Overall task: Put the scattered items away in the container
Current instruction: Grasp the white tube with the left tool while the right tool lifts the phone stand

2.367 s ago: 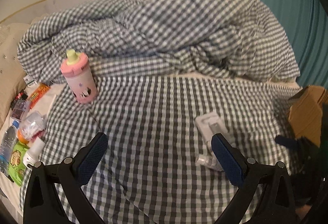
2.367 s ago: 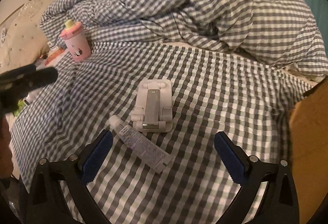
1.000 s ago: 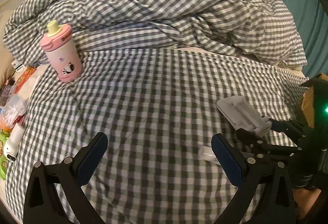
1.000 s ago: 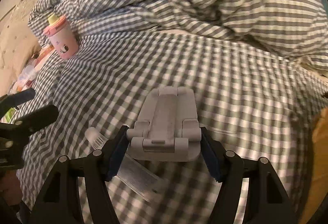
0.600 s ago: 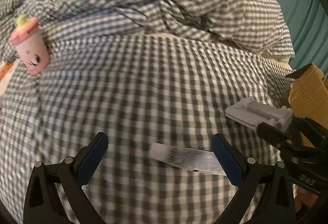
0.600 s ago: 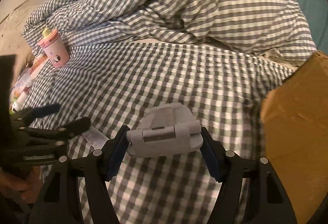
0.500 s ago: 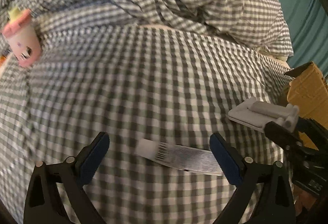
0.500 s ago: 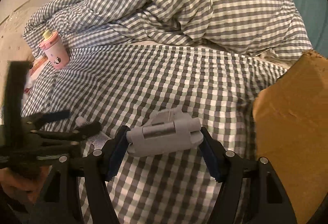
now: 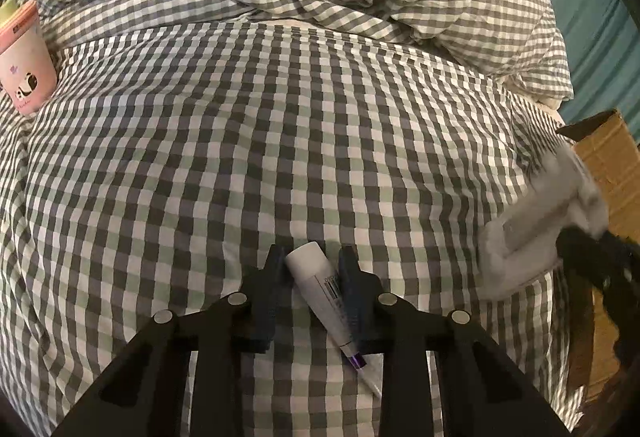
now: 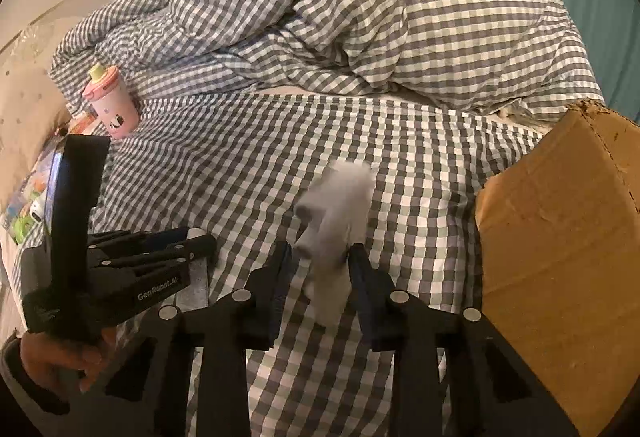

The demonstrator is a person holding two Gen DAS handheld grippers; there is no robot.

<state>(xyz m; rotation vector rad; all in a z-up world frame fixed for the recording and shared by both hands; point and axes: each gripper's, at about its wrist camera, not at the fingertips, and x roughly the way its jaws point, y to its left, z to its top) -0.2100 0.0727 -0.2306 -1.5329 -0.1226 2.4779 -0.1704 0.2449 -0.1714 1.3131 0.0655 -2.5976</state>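
Note:
My left gripper (image 9: 310,265) is shut on a white tube with a barcode and a purple end (image 9: 322,287), low over the checked bed sheet. My right gripper (image 10: 320,257) is shut on a white folding phone stand (image 10: 336,213), held above the sheet and blurred by motion. The stand also shows in the left wrist view (image 9: 532,233), at the right next to the cardboard box (image 9: 612,165). The box (image 10: 560,257) stands at the right edge of the bed. A pink sippy cup (image 10: 112,105) stands upright at the far left.
A bunched checked duvet (image 10: 400,17) lies across the back of the bed. Snack packets and small bottles (image 10: 28,205) lie at the left edge by a beige pillow (image 10: 24,93). A teal curtain (image 9: 600,17) hangs at the right.
My left gripper has closed on the tube, which lay free between its open jaws half a second ago. My right gripper has turned the phone stand on edge, nearer the box.

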